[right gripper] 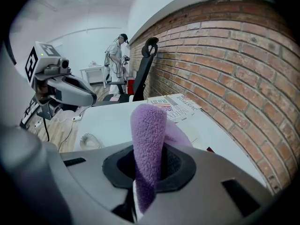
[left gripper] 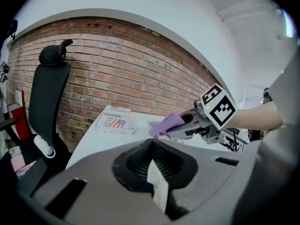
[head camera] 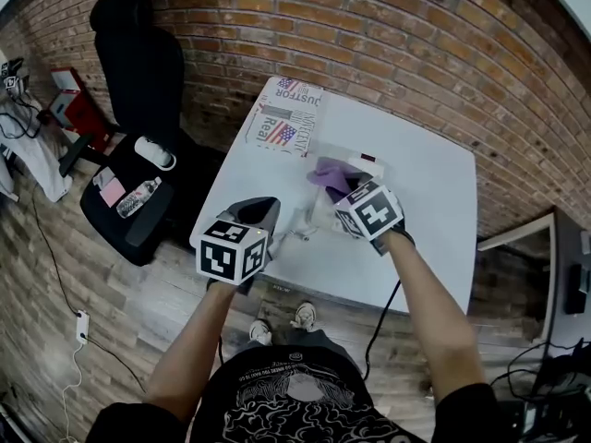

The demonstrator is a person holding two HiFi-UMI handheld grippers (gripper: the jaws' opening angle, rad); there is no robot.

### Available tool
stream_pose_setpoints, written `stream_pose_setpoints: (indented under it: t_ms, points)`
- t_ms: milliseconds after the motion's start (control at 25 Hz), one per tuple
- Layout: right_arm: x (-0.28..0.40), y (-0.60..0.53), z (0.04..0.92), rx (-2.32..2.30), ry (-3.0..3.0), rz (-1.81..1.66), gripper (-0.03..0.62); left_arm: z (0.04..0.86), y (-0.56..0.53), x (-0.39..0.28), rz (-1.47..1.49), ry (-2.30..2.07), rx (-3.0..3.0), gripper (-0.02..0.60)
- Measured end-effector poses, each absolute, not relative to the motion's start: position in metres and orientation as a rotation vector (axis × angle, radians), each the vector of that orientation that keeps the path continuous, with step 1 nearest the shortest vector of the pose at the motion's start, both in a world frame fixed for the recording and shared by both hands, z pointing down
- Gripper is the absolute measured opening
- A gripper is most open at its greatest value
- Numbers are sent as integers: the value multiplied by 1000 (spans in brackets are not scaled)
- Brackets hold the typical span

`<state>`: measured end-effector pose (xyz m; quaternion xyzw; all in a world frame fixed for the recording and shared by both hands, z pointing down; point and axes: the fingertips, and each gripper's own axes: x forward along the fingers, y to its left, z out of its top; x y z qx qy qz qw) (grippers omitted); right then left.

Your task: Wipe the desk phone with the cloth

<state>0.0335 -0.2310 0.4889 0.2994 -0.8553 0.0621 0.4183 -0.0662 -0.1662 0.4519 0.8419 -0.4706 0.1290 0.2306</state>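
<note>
Phone: white desk phone (head camera: 358,161), low and flat, near the middle of the white table (head camera: 425,210), toward the far side. Mostly covered from the head view; only a pale edge and a small red mark show.
Cloth: purple fleece cloth (head camera: 331,173), bunched, directly over the phone's near-left part. Whether it presses on the phone cannot be made out.
Right gripper: right gripper (head camera: 343,195) has its jaws clamped on the cloth; in its own view a thick fold of fleece stands up out of the jaws and fills the gap. Held over the phone, pointing toward the wall.
Left gripper: left gripper (head camera: 266,206) has its jaws together with nothing between them. It sits over the table's near-left edge, clear of the phone and beside the right gripper.
Cord: coiled white cord (right gripper: 89,140) lies on the table, on the near side of the phone, between the two grippers.
Box: printed cardboard box (head camera: 286,118), flat, with a flag graphic, at the table's far-left corner, well apart from the phone.
Surroundings: red brick wall (head camera: 416,44) behind the table; black office chair (head camera: 138,72) to the left, a clear water bottle (head camera: 138,197) on its seat; wood floor (head camera: 120,293).
Background: a person (right gripper: 117,55) stands far off in the right gripper view.
</note>
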Motion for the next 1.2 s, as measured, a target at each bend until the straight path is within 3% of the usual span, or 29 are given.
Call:
stream_pose_setpoints:
  t_ms: [1200]
  points:
    - [26, -134, 532, 822, -2099, 283, 46, 463, -105, -80, 399, -1156, 2384, 6]
